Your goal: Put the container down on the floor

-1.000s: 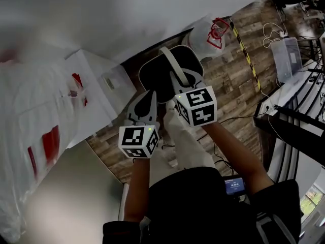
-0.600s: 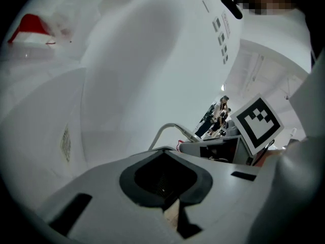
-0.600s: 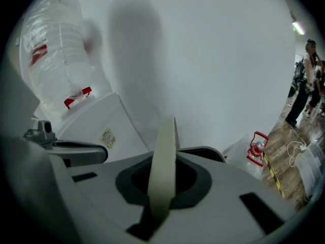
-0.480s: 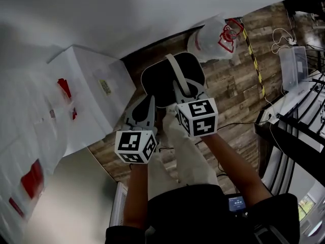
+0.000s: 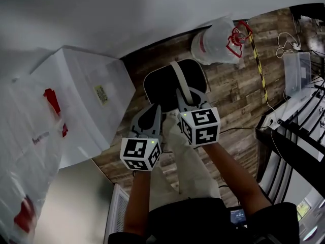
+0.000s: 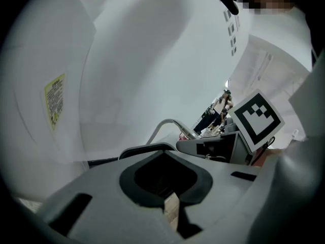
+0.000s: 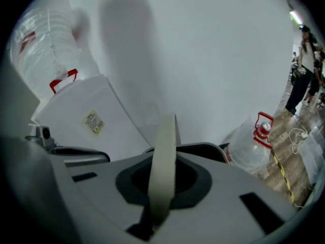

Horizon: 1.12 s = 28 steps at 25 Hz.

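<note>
Head view: black container below both tongs, by the wall, betw. white box & water jug; touching wood floor or not, can't tell.
Left gripper view: left tongs pressed together, empty.
Right gripper view: right tongs pinch container's cream handle.

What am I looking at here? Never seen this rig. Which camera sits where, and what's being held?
There is no robot. A person holds a two-jaw gripper in each hand, and the patterned cubes are parts of those grippers. The head view looks steeply down from the person's head. Each gripper view rides on one gripper and looks along its jaws. The right gripper is shut on the pale handle of a black container over the wood floor; I can't tell if it touches down. The left gripper is shut, with nothing between its jaws. Nearby are a white box and a clear bottle.
</note>
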Each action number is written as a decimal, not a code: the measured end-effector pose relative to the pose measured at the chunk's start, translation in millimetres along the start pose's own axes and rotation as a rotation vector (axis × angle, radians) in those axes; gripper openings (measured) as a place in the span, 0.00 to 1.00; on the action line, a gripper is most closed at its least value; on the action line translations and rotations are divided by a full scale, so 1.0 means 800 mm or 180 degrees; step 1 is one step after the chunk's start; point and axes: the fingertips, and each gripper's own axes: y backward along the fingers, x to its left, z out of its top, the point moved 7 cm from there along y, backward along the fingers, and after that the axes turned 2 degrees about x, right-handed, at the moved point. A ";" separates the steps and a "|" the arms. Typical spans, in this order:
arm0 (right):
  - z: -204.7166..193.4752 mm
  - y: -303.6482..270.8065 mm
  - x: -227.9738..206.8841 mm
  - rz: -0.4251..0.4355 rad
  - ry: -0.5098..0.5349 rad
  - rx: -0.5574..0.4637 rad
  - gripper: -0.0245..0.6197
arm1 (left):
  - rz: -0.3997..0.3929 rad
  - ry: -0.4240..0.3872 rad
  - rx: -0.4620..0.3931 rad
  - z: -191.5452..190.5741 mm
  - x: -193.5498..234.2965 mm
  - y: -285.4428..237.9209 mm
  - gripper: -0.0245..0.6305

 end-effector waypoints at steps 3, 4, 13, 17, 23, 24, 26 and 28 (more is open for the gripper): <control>-0.011 -0.011 -0.005 -0.0006 -0.0080 0.0049 0.09 | -0.0017 0.0021 0.0045 -0.010 0.002 -0.009 0.06; -0.014 -0.014 -0.007 -0.0010 -0.0095 0.0065 0.09 | -0.0034 0.0025 0.0051 -0.011 0.002 -0.012 0.06; -0.041 -0.057 -0.020 -0.0019 -0.0129 0.0200 0.09 | -0.0049 0.0028 0.0166 -0.037 0.020 -0.048 0.06; -0.056 -0.078 -0.022 0.0004 -0.0080 0.0302 0.09 | 0.0025 0.0088 0.0186 -0.046 0.039 -0.073 0.06; -0.065 -0.100 -0.025 0.0004 -0.0246 0.0323 0.09 | 0.0081 0.0056 0.0213 -0.054 0.050 -0.097 0.06; -0.067 -0.103 -0.026 0.0000 -0.0271 0.0333 0.09 | 0.0086 0.0064 0.0229 -0.057 0.051 -0.100 0.06; -0.072 -0.111 -0.029 -0.0001 -0.0297 0.0365 0.09 | 0.0103 0.0074 0.0260 -0.063 0.055 -0.107 0.06; -0.077 -0.119 -0.033 -0.0001 -0.0301 0.0392 0.09 | 0.0125 0.0075 0.0291 -0.069 0.060 -0.113 0.06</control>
